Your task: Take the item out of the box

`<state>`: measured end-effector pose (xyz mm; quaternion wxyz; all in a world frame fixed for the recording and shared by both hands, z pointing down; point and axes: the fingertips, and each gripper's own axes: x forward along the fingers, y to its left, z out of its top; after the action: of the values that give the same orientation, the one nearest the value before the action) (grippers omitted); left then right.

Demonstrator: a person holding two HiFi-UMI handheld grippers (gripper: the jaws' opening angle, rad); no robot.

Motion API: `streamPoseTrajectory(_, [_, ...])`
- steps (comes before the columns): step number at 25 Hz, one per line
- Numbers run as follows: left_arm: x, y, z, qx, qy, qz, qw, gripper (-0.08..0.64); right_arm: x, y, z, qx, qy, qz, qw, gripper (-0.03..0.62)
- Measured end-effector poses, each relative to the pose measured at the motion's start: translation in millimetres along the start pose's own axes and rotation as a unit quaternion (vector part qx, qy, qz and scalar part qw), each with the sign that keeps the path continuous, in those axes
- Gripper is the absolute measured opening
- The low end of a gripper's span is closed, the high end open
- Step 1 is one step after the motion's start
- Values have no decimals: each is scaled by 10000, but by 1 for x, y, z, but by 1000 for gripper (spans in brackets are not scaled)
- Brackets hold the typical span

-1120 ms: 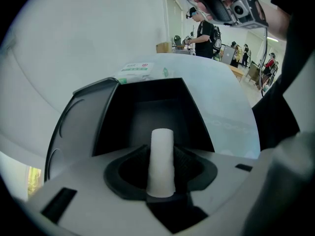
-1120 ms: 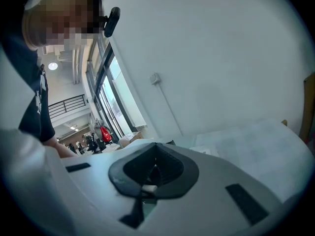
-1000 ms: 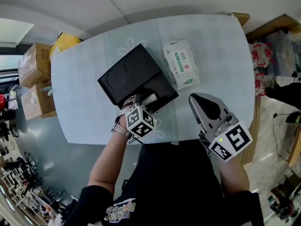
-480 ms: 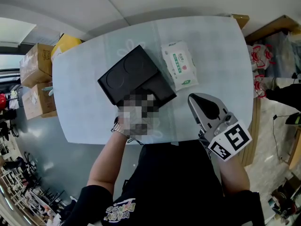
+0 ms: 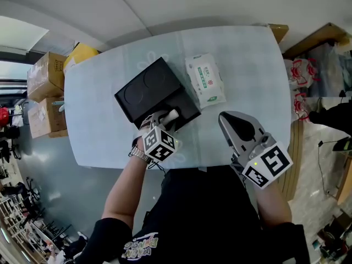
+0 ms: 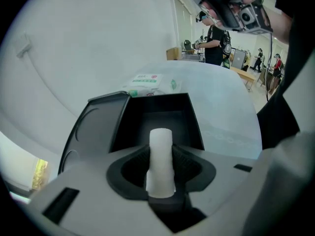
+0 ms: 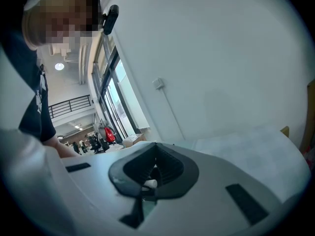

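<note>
An open black box lies on the pale table, its lid folded back to the upper left. My left gripper is at the box's near edge. Its jaws are closing, and its pads press on both sides of a white cylinder. In the left gripper view the white cylinder stands upright between the left gripper's jaws, above the box's empty inside. My right gripper hangs shut over the table's front right, apart from the box, and the right gripper holds nothing.
A white and green wet-wipes pack lies right of the box, also seen as the pack beyond the box. Cardboard boxes and a yellow bag stand off the table's left end. People work at desks in the distance.
My left gripper has shifted slightly left at the box's near edge, the white cylinder still between its jaws. The right gripper has barely moved.
</note>
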<state>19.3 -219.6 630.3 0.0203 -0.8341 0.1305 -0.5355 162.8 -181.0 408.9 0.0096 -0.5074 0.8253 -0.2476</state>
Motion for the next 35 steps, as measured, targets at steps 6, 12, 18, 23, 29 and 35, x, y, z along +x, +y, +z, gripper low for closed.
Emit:
streamPoseTrajectory(6, [-28,5,19,-191,-316,485,9981,140,-16,6,9,-172,-83,162,9997,9])
streamPoseTrajectory(12, [-74,10,43,-1286,-1132,833,9817,140,-30,17,19,-395,-153,419,9982,9])
streamPoseTrajectory(18, [-129,12,59,-2547,-2108,1082,9376,138,-39,36,22,-627,-132,741,9952,9])
streamPoseTrajectory(23, [-183,4,65,-3273,-2911,1228,8905,138,-46,55,20,-742,-121,1013,9920,9])
streamPoseTrajectory(29, [-263,-7,74,-3487,-4082,1484,8305,138,-45,80,18,-847,-97,1251,9885,9])
streamPoseTrajectory(35, [-312,-15,63,-3416,-4404,1703,8126,138,-32,111,12,-938,-15,1438,9851,9])
